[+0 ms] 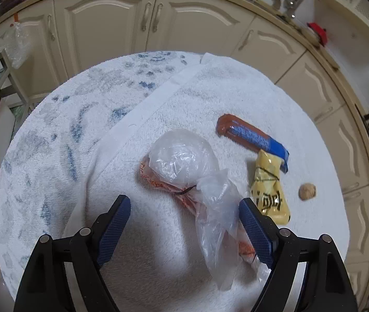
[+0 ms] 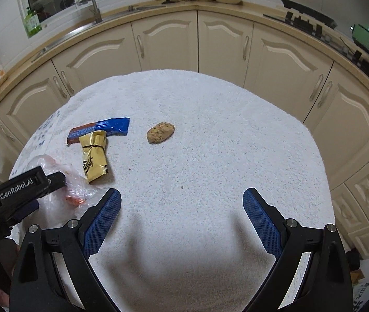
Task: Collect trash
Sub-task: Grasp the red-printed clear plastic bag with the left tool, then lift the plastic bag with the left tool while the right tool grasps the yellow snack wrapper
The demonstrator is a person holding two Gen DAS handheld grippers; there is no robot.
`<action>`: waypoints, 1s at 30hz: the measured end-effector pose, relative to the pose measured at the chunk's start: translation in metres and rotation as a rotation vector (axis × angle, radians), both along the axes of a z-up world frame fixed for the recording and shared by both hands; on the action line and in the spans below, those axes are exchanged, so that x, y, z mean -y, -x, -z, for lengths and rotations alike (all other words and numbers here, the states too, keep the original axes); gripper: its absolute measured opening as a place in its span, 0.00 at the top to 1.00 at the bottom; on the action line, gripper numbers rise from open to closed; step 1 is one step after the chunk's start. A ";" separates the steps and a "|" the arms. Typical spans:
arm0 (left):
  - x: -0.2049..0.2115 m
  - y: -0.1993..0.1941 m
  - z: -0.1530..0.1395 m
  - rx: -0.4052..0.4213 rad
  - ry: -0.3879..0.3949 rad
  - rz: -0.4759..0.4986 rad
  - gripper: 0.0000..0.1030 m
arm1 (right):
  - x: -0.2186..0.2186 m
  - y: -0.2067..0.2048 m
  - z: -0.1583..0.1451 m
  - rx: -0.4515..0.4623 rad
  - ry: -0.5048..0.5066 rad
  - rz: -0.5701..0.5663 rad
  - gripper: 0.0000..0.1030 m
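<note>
Clear plastic bag (image 1: pixel 192 166): crumpled, knotted over an orange-printed wrapper, lying on the white towel (image 1: pixel 158 98) near its front edge, its loose tail between the spread fingers of the left gripper (image 1: pixel 184 208); right pad touching or just beside the film, no grasp evident.
Yellow wrapper (image 2: pixel 93 156): just beyond the bag, overlapping one end of the brown-and-blue wrapper (image 2: pixel 98 128).
Cookie piece (image 2: pixel 160 132): apart, toward the towel's middle.
Right gripper (image 2: pixel 181 200): fingers released, empty, over bare towel.
Progress: judged early; all four items uncollected; no bin visible.
</note>
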State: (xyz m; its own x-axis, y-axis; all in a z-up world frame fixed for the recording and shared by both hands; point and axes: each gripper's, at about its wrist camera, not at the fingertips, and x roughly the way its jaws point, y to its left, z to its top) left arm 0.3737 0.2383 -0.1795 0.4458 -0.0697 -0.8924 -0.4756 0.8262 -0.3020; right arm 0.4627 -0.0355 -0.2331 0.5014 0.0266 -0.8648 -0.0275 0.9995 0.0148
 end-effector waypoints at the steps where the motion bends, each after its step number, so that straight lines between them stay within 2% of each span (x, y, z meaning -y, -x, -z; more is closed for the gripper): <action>1: 0.002 -0.004 0.000 0.006 -0.002 0.002 0.25 | 0.001 -0.002 0.001 -0.003 -0.002 0.000 0.07; 2: 0.006 -0.007 0.000 0.023 -0.006 0.025 0.35 | 0.002 -0.005 0.002 -0.007 -0.005 0.000 0.07; 3: 0.011 -0.009 -0.001 0.042 -0.007 0.072 0.57 | 0.003 -0.007 0.003 -0.009 -0.006 0.001 0.07; 6: 0.020 -0.013 -0.001 0.052 0.004 0.200 0.66 | 0.005 -0.013 0.006 -0.022 -0.010 0.000 0.07; 11: 0.005 -0.021 -0.001 0.010 0.087 0.485 0.74 | 0.003 -0.016 0.007 -0.020 -0.007 -0.014 0.07; 14: -0.001 -0.021 -0.008 -0.013 0.015 0.617 0.74 | 0.001 -0.018 0.010 -0.027 -0.022 -0.016 0.07; 16: 0.000 -0.021 -0.012 -0.026 -0.042 0.659 0.74 | -0.001 -0.020 0.011 -0.032 -0.033 -0.017 0.07; 19: 0.009 -0.023 -0.010 -0.058 -0.127 0.664 0.64 | -0.007 -0.021 0.016 -0.043 -0.038 -0.026 0.07; 21: 0.023 -0.022 -0.005 -0.080 -0.225 0.625 0.24 | -0.011 -0.021 0.020 -0.051 -0.035 -0.031 0.07; 22: 0.028 -0.021 -0.004 -0.073 -0.279 0.590 0.17 | -0.012 -0.020 0.021 -0.054 -0.034 -0.033 0.07; 23: 0.033 -0.017 -0.003 -0.050 -0.300 0.555 0.11 | -0.013 -0.020 0.023 -0.059 -0.034 -0.038 0.07; 24: 0.036 -0.014 0.000 -0.035 -0.293 0.529 0.12 | -0.014 -0.020 0.024 -0.062 -0.032 -0.042 0.07; 25: 0.040 -0.012 0.007 -0.040 -0.258 0.515 0.15 | -0.013 -0.021 0.024 -0.063 -0.028 -0.043 0.07; 26: 0.042 -0.009 0.015 -0.046 -0.215 0.503 0.22 | -0.013 -0.022 0.025 -0.062 -0.023 -0.043 0.07; 27: 0.046 -0.003 0.015 0.006 -0.264 0.476 0.36 | -0.013 -0.023 0.025 -0.061 -0.016 -0.043 0.07; 28: 0.050 0.002 0.015 0.052 -0.297 0.455 0.39 | -0.014 -0.024 0.025 -0.060 -0.011 -0.044 0.07; 29: 0.051 0.004 0.015 0.067 -0.289 0.453 0.56 | -0.013 -0.025 0.025 -0.059 -0.008 -0.046 0.07; 30: 0.050 0.005 0.015 0.073 -0.284 0.444 0.68 | -0.014 -0.026 0.025 -0.058 -0.008 -0.048 0.07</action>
State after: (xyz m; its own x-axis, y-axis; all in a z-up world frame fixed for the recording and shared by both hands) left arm 0.3684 0.1878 -0.1940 0.4902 -0.0261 -0.8712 -0.0476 0.9973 -0.0566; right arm 0.4883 -0.0219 -0.2578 0.4482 0.0559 -0.8922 -0.0740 0.9969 0.0253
